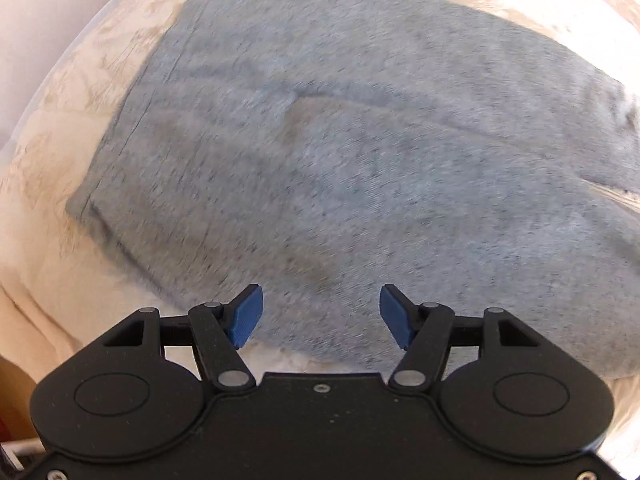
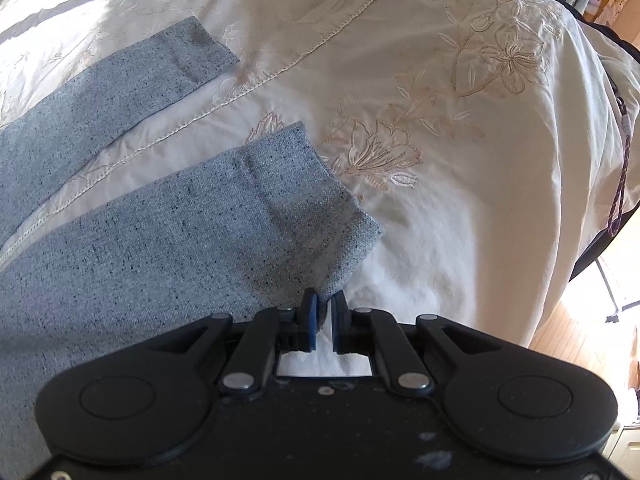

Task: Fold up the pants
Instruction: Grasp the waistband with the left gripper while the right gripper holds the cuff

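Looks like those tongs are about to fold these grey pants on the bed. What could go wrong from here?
The right tongs pinch only the very corner of one leg's cuff, so it might slip out when lifted. The left tongs hang open over the pants, holding nothing, so that end could drag or bunch. The other leg lies apart and may fold unevenly.

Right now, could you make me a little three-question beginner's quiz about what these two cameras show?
1. True or false: the left tool is clamped on the pants.
2. Which part of the pants sits between the right tool's pads? A) waistband B) corner of the nearer leg cuff C) pocket
3. What lies under the pants?

Key:
1. False: its pads stand wide apart above the cloth.
2. B
3. A cream bedspread embroidered with flowers.
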